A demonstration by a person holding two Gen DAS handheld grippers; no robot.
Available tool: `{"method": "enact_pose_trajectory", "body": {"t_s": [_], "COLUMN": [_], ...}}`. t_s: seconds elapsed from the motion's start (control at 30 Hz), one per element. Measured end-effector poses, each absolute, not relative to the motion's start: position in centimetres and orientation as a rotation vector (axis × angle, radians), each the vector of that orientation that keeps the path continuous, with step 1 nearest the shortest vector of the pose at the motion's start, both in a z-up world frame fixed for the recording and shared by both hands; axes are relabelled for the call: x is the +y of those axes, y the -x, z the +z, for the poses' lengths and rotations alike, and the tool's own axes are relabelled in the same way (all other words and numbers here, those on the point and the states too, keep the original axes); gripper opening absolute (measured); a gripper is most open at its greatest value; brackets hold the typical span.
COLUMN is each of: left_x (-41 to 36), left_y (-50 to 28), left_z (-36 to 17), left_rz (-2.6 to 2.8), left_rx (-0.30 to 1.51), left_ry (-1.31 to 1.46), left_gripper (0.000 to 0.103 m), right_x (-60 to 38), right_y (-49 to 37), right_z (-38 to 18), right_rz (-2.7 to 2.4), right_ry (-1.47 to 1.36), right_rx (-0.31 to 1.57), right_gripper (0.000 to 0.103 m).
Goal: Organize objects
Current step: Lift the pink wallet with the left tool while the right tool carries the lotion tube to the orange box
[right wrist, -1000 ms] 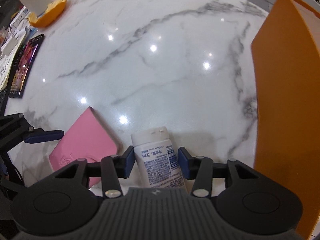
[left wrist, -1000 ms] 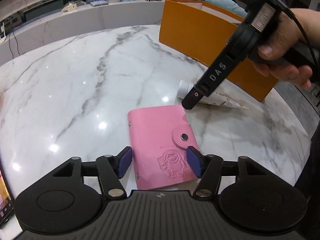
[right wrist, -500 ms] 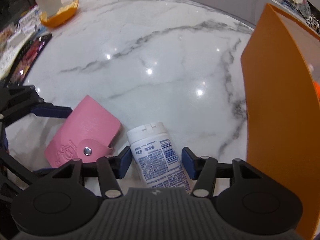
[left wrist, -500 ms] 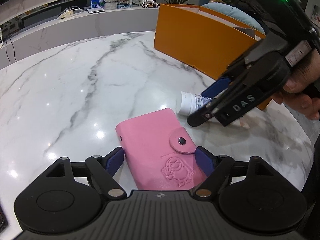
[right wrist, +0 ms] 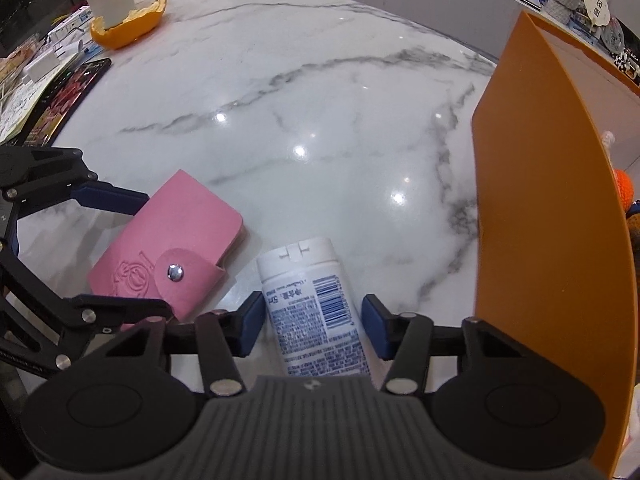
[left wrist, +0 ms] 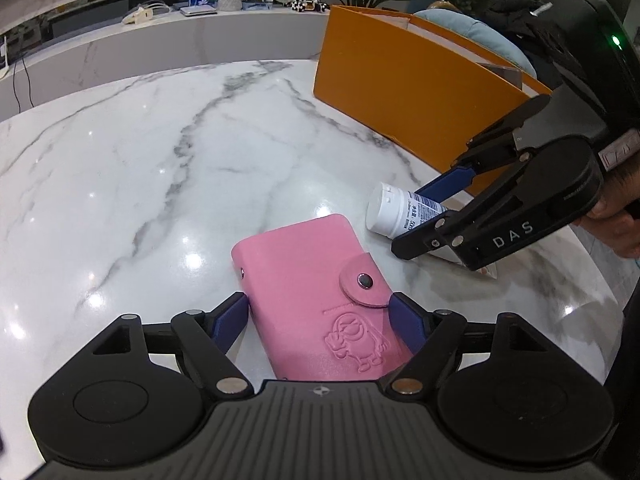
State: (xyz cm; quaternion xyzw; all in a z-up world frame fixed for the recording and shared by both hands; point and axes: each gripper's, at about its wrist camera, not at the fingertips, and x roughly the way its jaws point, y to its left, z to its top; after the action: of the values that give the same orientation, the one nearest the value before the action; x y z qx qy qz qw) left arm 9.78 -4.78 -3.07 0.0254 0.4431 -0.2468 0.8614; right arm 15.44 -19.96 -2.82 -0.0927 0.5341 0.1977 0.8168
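A pink snap wallet [left wrist: 312, 300] lies flat on the marble table [left wrist: 160, 160]. My left gripper [left wrist: 318, 310] straddles it, blue pads at its two long edges; the jaws are closing and I see no firm press. In the right wrist view the same wallet [right wrist: 160, 248] sits between the left gripper's [right wrist: 156, 252] fingers. A white tube [right wrist: 312, 300] with a barcode label lies on the table, cap pointing away. My right gripper [right wrist: 314, 322] brackets it with slim gaps, jaws closing. From the left wrist view, the right gripper [left wrist: 408, 220] reaches down around the tube [left wrist: 390, 212].
A tall orange box [right wrist: 540, 200] stands open-topped just right of the tube; it shows as the orange box [left wrist: 400, 92] behind it. An orange peel [right wrist: 128, 24], a phone [right wrist: 68, 96] and papers lie at the far left edge. A hand [left wrist: 616, 220] holds the right gripper.
Both grippers' jaws spread wider than a second ago, then narrowed slightly. The right gripper dropped a little and tilted over the tube. Wallet and tube stay on the table.
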Motion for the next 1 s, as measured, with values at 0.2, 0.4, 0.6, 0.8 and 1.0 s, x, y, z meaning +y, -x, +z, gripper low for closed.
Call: {"method": "enact_pose_trajectory", "body": {"t_s": [0.2,0.4,0.6,0.8,1.0], "left_x": [-4.1,-4.1,-4.3,-5.0,-7.4], "left_y": [-10.2,-10.2,-10.4,-10.3,-9.5], "left_z": [-2.6,-2.6,-2.8,-2.5,-2.7], "left_rz": [-0.523,-0.523,-0.476,-0.433,-0.344], "left_rx": [0.943,0.941,0.968,0.968,0.93], "left_ry": [0.008,0.01,0.016,0.1,0.025], "left_gripper": [0.06,0.06,0.088,0.089,0.094], "right_x": [-20.1,-20.1,-20.0,-19.9,-19.8], "right_y": [-15.5,-15.5,-15.4,-15.4,-15.2], "right_z": [-2.8,-2.8,-2.8,-2.8,-2.8], "right_rz": [0.414,0.404,0.399,0.397,0.385], "right_ry": [0.186,0.183,0.184,0.197,0.212], "right_rx": [1.144,1.143,1.142,1.142,1.129], "right_gripper": [0.054,0.054,0.054,0.054,0.054]}}
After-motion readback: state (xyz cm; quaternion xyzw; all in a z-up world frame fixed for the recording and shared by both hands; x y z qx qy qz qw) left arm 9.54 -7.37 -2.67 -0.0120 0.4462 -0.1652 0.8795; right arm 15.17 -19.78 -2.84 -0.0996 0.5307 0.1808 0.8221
